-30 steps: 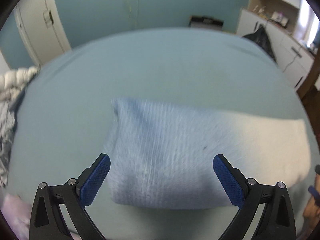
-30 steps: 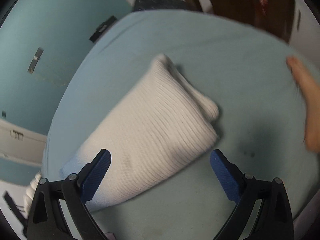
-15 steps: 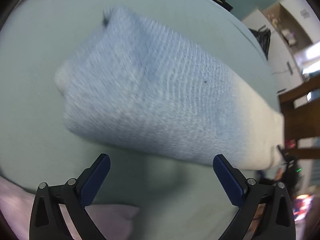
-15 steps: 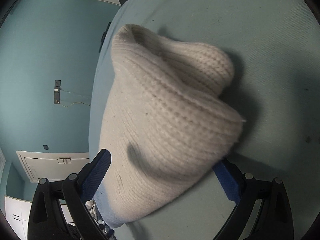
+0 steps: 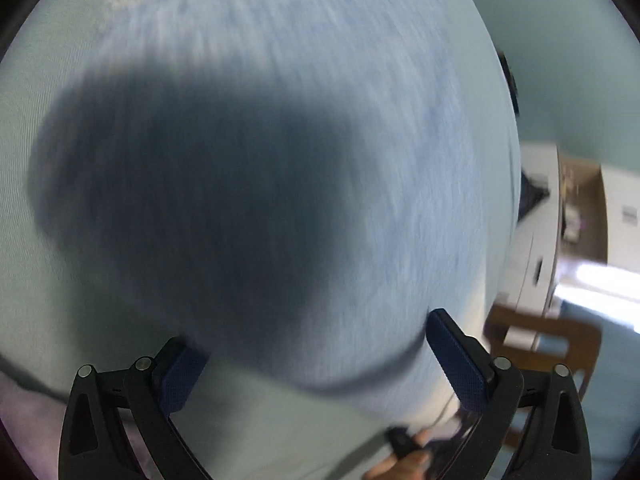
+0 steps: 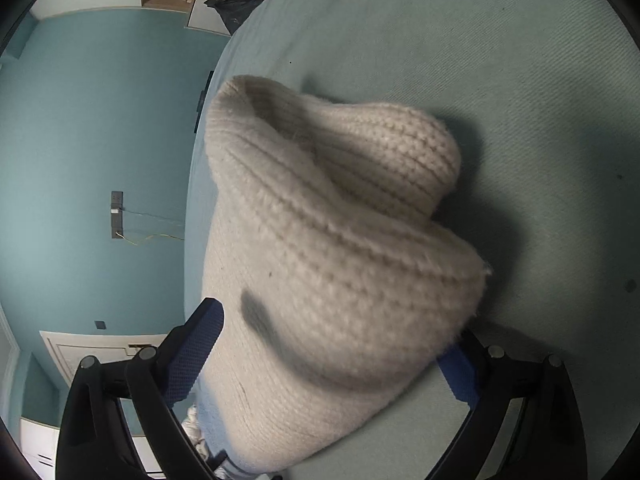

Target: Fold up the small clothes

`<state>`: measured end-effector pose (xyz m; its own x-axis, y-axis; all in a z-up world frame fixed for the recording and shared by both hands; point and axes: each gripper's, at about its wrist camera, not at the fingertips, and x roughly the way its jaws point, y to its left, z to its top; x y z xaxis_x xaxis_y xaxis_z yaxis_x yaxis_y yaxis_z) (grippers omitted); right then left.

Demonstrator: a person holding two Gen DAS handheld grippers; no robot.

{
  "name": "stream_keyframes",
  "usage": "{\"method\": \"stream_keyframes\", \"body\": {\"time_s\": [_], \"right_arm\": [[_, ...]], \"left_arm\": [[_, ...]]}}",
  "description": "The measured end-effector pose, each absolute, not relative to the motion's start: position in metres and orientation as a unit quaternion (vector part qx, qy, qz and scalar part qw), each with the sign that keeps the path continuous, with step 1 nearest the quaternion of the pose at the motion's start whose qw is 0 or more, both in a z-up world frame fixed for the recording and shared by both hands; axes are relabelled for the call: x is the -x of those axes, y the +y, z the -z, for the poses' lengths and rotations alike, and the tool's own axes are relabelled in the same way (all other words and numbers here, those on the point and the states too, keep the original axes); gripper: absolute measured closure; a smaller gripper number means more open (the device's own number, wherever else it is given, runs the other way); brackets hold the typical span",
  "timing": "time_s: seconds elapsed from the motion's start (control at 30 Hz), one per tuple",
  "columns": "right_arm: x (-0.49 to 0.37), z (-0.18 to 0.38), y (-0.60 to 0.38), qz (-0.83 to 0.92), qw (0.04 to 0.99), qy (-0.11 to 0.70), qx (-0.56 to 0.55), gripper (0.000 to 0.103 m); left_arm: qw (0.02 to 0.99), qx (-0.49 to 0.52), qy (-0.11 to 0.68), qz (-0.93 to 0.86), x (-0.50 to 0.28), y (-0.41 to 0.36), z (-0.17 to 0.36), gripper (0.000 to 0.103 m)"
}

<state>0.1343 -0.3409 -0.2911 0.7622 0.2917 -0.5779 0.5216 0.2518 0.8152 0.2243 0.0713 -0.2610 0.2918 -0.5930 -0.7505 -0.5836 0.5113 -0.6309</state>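
Knit garment (image 6: 320, 248) between open right claw (image 6: 326, 354) fingers, on bedsheet (image 6: 500, 60).

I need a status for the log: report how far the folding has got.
Done: the knit garment already lies doubled over on the bed. In hand: both the right gripper and the left gripper straddle it, open, neither pinching yet. Left: gripping it and making the next fold.

Home bedroom, pale blue sheeted bed (image 6: 460, 40), teal wall (image 6: 100, 120), white cupboards (image 5: 536, 248), panelled door (image 6: 100, 350)
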Motion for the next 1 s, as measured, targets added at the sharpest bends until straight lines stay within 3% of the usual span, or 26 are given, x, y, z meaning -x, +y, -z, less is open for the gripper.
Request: {"method": "stream_keyframes", "body": {"time_s": [0.07, 0.23, 0.27, 0.3, 0.37, 0.4, 0.63, 0.87, 1.0], "right_arm": [[-0.143, 0.289, -0.343, 0.083, 0.715, 0.335, -0.608, 0.005], [-0.151, 0.279, -0.335, 0.100, 0.731, 0.348, -0.579, 0.009], [-0.153, 0.277, -0.332, 0.107, 0.735, 0.350, -0.571, 0.021], [-0.149, 0.275, -0.334, 0.116, 0.741, 0.344, -0.565, 0.040], [-0.142, 0.266, -0.335, 0.124, 0.751, 0.323, -0.563, 0.057], [-0.139, 0.257, -0.332, 0.136, 0.759, 0.320, -0.550, 0.061], [-0.117, 0.173, -0.312, 0.209, 0.840, 0.259, -0.428, 0.067], [-0.115, 0.106, -0.267, 0.254, 0.920, 0.241, -0.177, 0.068], [-0.119, 0.078, -0.228, 0.243, 0.938, 0.221, -0.107, 0.068]], "left_arm": [[0.633, 0.494, 0.596, -0.003, -0.228, 0.072, 0.269, 0.008], [0.672, 0.452, 0.587, 0.004, -0.235, 0.080, 0.256, 0.031], [0.671, 0.455, 0.585, 0.007, -0.233, 0.081, 0.257, 0.034], [0.668, 0.461, 0.584, 0.009, -0.234, 0.085, 0.256, 0.036], [0.664, 0.469, 0.582, 0.012, -0.233, 0.089, 0.258, 0.037], [0.665, 0.469, 0.581, 0.014, -0.232, 0.090, 0.258, 0.038], [0.633, 0.482, 0.601, 0.079, -0.223, 0.069, 0.260, 0.042], [0.606, 0.481, 0.629, 0.080, -0.213, 0.073, 0.251, 0.025], [0.602, 0.432, 0.670, 0.038, -0.208, 0.105, 0.211, 0.025]]}}
